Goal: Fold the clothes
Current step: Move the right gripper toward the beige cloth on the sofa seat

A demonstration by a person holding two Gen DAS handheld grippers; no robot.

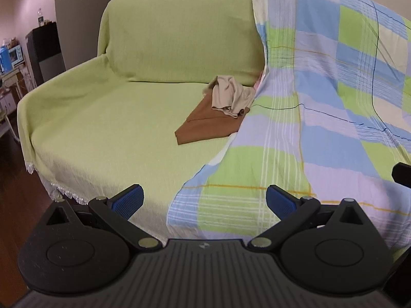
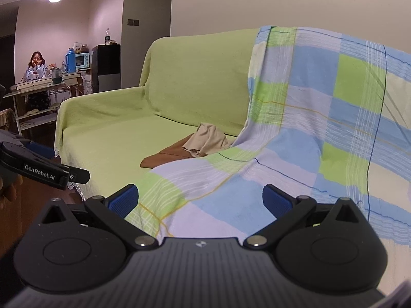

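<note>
Both tools spread wide, holding nothing: left tool (image 1: 204, 200), right tool (image 2: 200, 200). Beige garment (image 1: 230, 97) lies crumpled on a folded brown cloth (image 1: 205, 125), mid-frame on the sofa (image 1: 115, 128), touching the checked sheet (image 1: 321, 102). Best approach: pinch beige edges only, lift clear.
</note>
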